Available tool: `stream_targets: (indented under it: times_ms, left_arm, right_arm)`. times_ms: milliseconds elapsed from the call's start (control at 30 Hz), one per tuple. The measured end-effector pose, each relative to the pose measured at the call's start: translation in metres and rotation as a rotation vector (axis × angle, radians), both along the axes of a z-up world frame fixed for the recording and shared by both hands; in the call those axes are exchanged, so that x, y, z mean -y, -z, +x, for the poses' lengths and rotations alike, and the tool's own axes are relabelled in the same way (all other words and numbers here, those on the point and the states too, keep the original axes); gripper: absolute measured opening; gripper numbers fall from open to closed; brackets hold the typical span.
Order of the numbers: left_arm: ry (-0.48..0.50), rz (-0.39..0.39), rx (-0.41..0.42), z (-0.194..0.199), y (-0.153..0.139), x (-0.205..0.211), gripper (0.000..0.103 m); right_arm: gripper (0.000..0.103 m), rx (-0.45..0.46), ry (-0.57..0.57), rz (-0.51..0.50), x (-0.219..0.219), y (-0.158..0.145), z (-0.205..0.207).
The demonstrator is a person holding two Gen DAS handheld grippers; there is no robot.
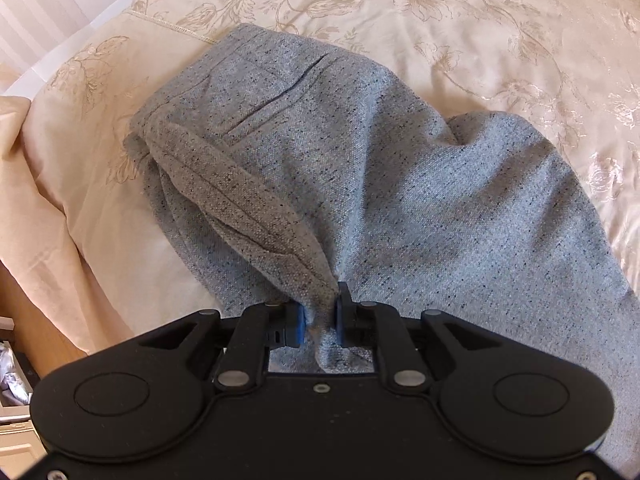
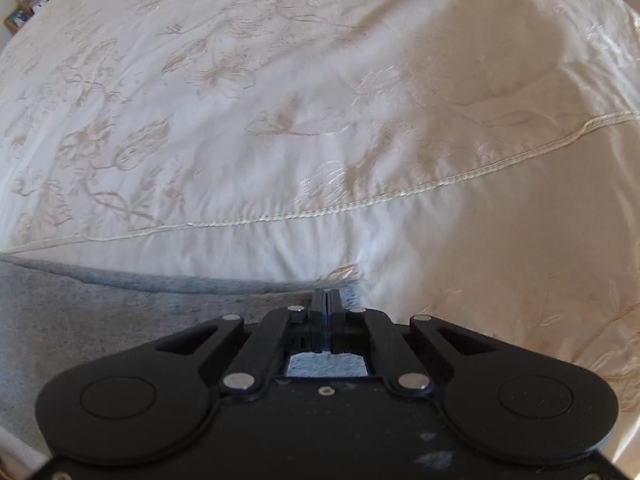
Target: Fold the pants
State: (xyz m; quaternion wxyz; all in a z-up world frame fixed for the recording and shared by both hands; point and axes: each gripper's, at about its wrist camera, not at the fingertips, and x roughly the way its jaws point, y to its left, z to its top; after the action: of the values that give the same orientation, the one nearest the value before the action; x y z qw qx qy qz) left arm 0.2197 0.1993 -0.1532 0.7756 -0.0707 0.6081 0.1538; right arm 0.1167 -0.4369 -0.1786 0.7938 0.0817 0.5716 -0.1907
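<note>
Left gripper (image 1: 320,312): jaws pinching a bunched fold of the grey speckled pants (image 1: 360,168), lifted near the ribbed waistband (image 1: 240,200). Beyond it, the pants spread across a cream floral bedspread (image 1: 480,20), one edge reaching the bedspread's stitched border. Right gripper (image 2: 327,300): jaws pressed together at the edge of the grey pants (image 2: 80,320); whether fabric lies between them cannot be told. Farther off, the bedspread (image 2: 240,100) extends away, with a bedside shelf (image 2: 24,12) at far left.
</note>
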Motion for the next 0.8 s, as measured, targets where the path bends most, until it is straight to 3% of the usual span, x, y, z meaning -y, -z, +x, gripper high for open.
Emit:
stream_targets:
  times_ms: [67,133,267,467,533,633,767,800]
  left_arm:
    - [0.017,-0.011,-0.021,-0.006,0.001,-0.002,0.022]
    - [0.046,-0.011,-0.053,-0.011,0.004,-0.004,0.028]
    - [0.122,-0.073,-0.082,-0.020,0.003,-0.012,0.028]
    - [0.311,-0.247,-0.007,-0.023,-0.039,-0.036,0.029]
    - [0.308,-0.318,0.041,-0.011,-0.056,-0.054,0.030]
    - [0.249,-0.259,0.122,0.014,-0.066,-0.079,0.028]
    - [0.191,-0.293,0.123,0.045,-0.058,-0.110,0.025]
    - [0.197,-0.270,0.123,0.050,-0.054,-0.112,0.025]
  right_arm:
    - [0.001,-0.016,0.035,-0.004,0.005,0.003,-0.002]
    - [0.002,0.022,0.046,0.010,0.004,-0.004,-0.007]
    - [0.009,0.109,0.068,0.065,-0.016,-0.033,-0.016]
    - [0.009,0.170,0.006,0.135,-0.092,-0.060,-0.011]
    - [0.010,0.169,-0.011,0.151,-0.128,-0.068,-0.006]
    - [0.010,0.181,-0.032,0.225,-0.176,-0.075,0.003]
    - [0.010,0.178,-0.095,0.283,-0.246,-0.080,0.018]
    - [0.010,0.172,-0.111,0.289,-0.262,-0.080,0.022]
